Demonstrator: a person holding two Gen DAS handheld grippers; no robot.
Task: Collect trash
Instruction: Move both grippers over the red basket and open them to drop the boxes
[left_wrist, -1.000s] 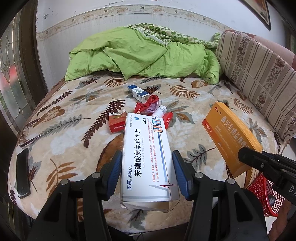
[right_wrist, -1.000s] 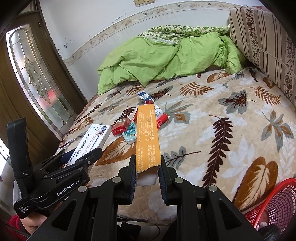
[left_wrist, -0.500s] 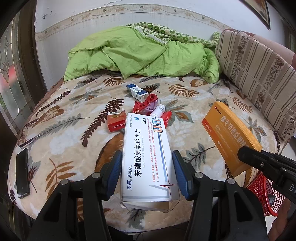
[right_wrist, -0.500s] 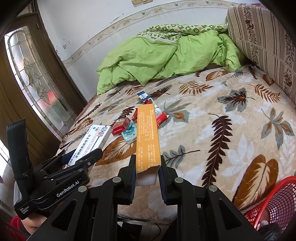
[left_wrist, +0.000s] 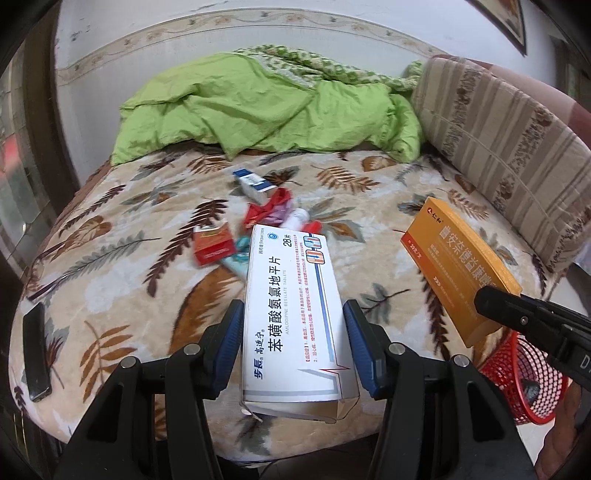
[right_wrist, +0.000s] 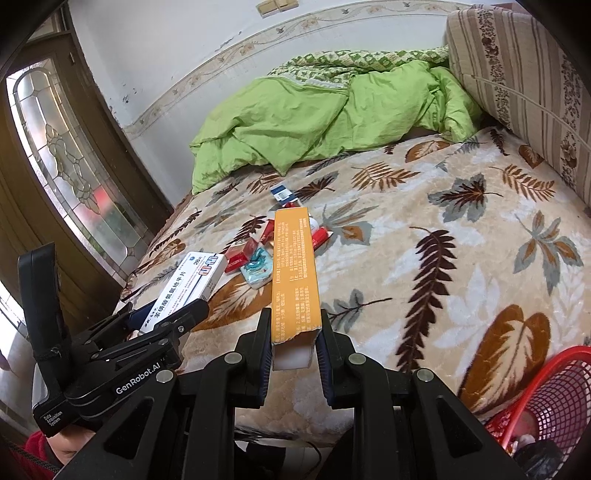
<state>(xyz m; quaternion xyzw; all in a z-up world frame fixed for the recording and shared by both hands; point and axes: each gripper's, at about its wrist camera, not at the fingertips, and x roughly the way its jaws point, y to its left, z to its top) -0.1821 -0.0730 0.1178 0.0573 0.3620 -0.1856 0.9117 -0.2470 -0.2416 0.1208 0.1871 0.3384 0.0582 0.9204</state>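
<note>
Cartons of thin card, two in hand. The white medicine box sits lengthwise in the left gripper, whose jaws stand part-way apart and press its long edges near the open rear flap; the orange box is pinched across its narrow faces by the right gripper, jaws almost together. Both look light, probably empty, stiff along their length yet easily crushed, so a hold near a closed end, across the edges, should serve best. Ahead of both grippers, on the leaf-patterned bed, lies a small heap of litter: red packs, a blue-white box, a wrapper. Below and right of the right gripper stands the red mesh basket, holding some dark scraps, otherwise hard to read.
</note>
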